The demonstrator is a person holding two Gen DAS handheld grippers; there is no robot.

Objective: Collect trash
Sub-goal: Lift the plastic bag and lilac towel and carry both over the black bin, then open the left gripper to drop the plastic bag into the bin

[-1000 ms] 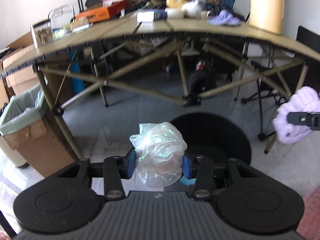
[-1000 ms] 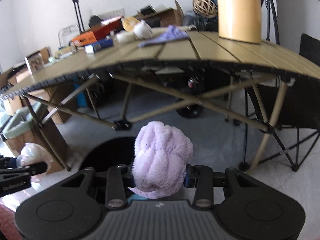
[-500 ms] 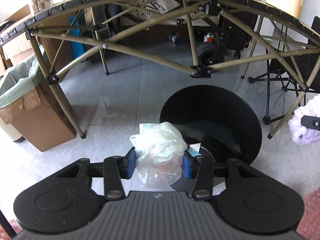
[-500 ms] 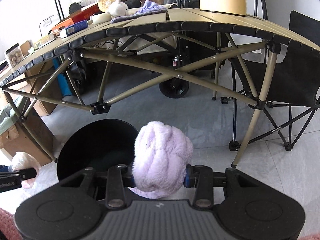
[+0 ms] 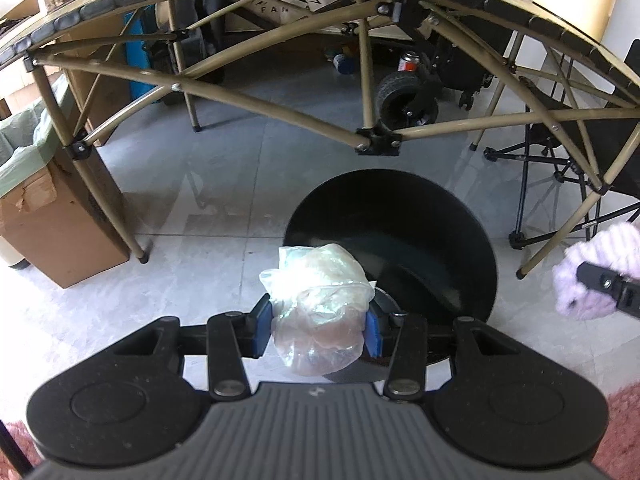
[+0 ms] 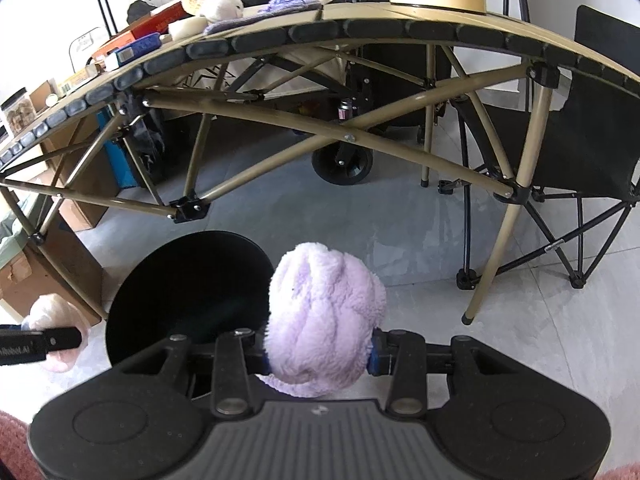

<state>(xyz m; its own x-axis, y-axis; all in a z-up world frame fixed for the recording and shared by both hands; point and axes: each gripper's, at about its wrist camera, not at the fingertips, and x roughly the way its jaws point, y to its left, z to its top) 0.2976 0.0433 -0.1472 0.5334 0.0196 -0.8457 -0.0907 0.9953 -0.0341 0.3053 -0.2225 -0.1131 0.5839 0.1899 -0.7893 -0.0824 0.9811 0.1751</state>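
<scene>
My left gripper (image 5: pixel 318 330) is shut on a crumpled clear plastic bag (image 5: pixel 320 304), its blue pads pressing both sides. It hangs over the near left rim of a round black bin (image 5: pixel 400 216) on the floor. My right gripper (image 6: pixel 320 354) is shut on a fluffy lilac cloth (image 6: pixel 324 320), held just right of the same black bin (image 6: pixel 188 280). In the left wrist view the lilac cloth (image 5: pixel 600 272) and a right finger show at the right edge. In the right wrist view the plastic bag (image 6: pixel 56 320) shows at the far left.
A tan folding table (image 6: pixel 360 26) with crossed legs spans the view ahead, loaded with boxes and cloths. A cardboard box (image 5: pixel 60 232) lined with a green bag stands at the left. A black folding chair (image 6: pixel 580 152) is at the right, a wheeled cart (image 5: pixel 408 98) under the table.
Both grippers tipped downward and sank. The table top slid up out of the view and the black bin came fully into sight below them. Both grips are unchanged.
</scene>
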